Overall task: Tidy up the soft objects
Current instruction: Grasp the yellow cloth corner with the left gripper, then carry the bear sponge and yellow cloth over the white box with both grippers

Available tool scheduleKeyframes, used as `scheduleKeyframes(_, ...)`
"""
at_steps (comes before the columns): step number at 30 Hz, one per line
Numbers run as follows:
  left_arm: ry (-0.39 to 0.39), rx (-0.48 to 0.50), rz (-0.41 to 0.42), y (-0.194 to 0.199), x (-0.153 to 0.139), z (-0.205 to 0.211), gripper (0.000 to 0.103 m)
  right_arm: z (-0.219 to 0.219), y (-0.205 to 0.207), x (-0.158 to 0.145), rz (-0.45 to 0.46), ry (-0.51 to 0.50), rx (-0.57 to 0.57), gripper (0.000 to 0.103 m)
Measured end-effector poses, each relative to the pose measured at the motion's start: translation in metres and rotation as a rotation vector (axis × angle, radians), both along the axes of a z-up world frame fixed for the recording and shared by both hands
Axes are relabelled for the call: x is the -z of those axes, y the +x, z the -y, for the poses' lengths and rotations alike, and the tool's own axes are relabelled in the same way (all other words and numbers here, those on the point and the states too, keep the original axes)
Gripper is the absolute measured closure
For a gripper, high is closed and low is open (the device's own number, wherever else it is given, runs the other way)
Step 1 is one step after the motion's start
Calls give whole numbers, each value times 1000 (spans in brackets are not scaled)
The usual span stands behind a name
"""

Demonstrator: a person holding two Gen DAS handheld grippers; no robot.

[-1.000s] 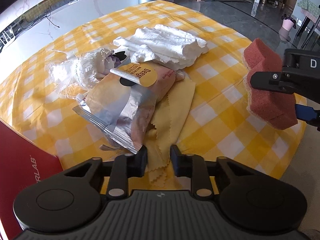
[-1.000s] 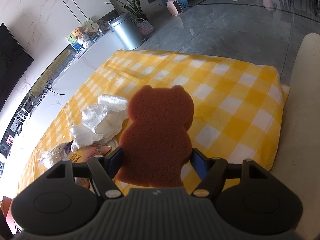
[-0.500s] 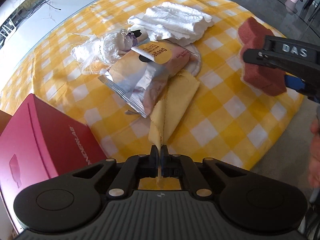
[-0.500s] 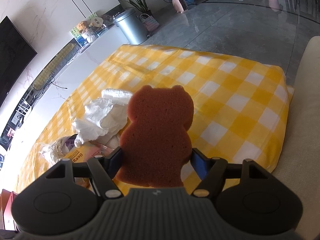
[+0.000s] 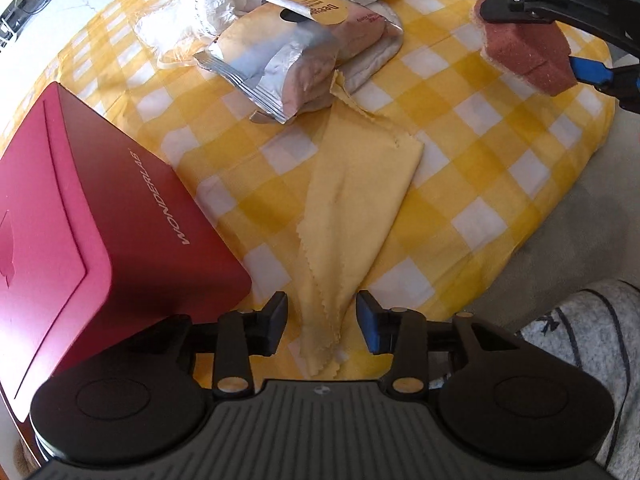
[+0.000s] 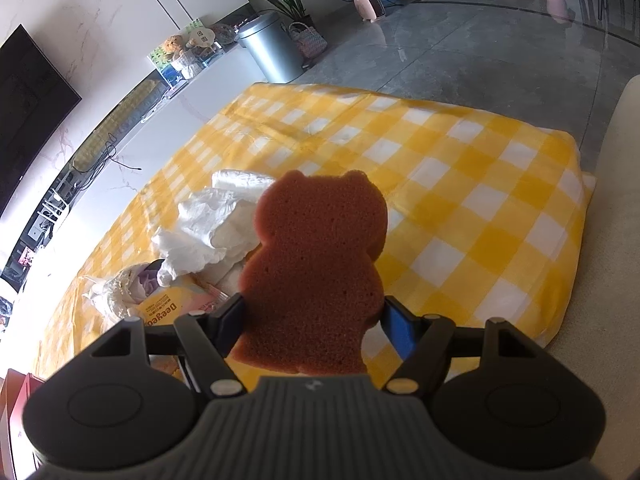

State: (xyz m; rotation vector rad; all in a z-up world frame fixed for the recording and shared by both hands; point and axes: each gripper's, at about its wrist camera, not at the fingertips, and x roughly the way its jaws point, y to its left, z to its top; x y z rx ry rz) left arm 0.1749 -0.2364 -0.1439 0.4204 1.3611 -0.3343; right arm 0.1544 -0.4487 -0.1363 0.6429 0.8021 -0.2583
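A pale yellow cloth (image 5: pixel 352 200) lies stretched over the yellow checked tablecloth (image 5: pixel 472 128), its near corner between the fingers of my left gripper (image 5: pixel 322 322). The jaws are opening and the pads stand clear of the cloth. My right gripper (image 6: pixel 314 322) is shut on a brown bear-shaped sponge (image 6: pixel 316 272), held upright above the table; in the left wrist view that sponge (image 5: pixel 524 36) hangs at the upper right. A foil snack pouch (image 5: pixel 292 56), a clear bag (image 5: pixel 188 28) and white crumpled cloth (image 6: pixel 208 236) lie in a heap further back.
A red box (image 5: pixel 92 216) marked WONDERLAB stands at the table's left, close beside my left gripper. The table edge (image 5: pixel 560 208) curves down the right, with a grey sock or slipper (image 5: pixel 584 344) on the floor below. A metal bin (image 6: pixel 272 48) stands beyond the table.
My left gripper shut on the yellow cloth's corner, dragged it out from under the pouch toward the near edge, then let it go. The right gripper kept still with the sponge.
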Motion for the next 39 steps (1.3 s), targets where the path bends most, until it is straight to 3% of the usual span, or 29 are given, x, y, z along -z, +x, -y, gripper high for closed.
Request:
scheduleKeyframes(5, -70, 3, -17, 7, 2, 10, 51, -4, 4, 1, -11, -9, -17, 32)
scheduleKeyframes(16, -23, 85, 152, 11, 1, 42, 36, -7, 6, 3, -28, -25, -35, 32)
scheduleKeyframes(21, -56, 83, 189, 18, 4, 40, 24, -8, 7, 4, -35, -18, -41, 32)
scheduleKeyframes(23, -115, 29, 151, 23, 4, 30, 33, -7, 6, 4, -33, -16, -40, 32)
scheduleKeyframes(25, -158, -35, 118, 28, 3, 21, 50, -7, 6, 4, -33, -15, -38, 32)
scheduleKeyframes(28, -155, -33, 121, 29, 2, 22, 76, -8, 6, 3, -34, -19, -37, 32)
scheduleKeyframes(31, -129, -4, 134, 25, 1, 25, 91, -8, 6, 3, -32, -21, -40, 32)
scheduleKeyframes(39, -161, -14, 155, 18, -12, 16, 96, -11, 6, 1, -28, -29, -55, 32)
